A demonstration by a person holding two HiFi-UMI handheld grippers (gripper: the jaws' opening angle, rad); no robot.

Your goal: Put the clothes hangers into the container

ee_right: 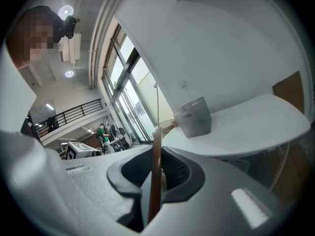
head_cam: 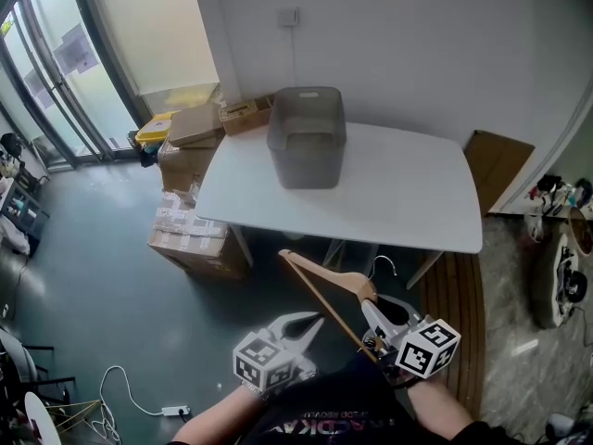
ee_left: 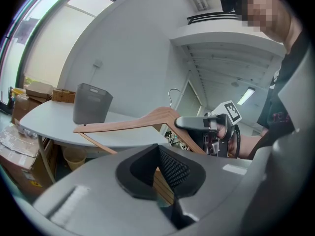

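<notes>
A wooden clothes hanger [head_cam: 324, 282] with a metal hook [head_cam: 384, 265] hangs in the air in front of the white table [head_cam: 408, 207]. My right gripper [head_cam: 371, 310] is shut on it near the neck. In the right gripper view the hanger [ee_right: 156, 173] stands edge-on between the jaws. The grey container [head_cam: 307, 137] stands open-topped on the table's far left part, well beyond the hanger. My left gripper [head_cam: 310, 321] sits beside the hanger's lower bar with its jaws together and nothing in them. From the left gripper view the hanger [ee_left: 142, 120], the right gripper [ee_left: 197, 123] and the container [ee_left: 91, 103] all show.
Cardboard boxes [head_cam: 190, 239] are stacked on the floor left of the table, more boxes [head_cam: 195, 128] and a yellow bin [head_cam: 153, 130] behind them. A flat cardboard sheet [head_cam: 498, 163] leans on the wall at right. A cable and power strip [head_cam: 171, 409] lie on the floor.
</notes>
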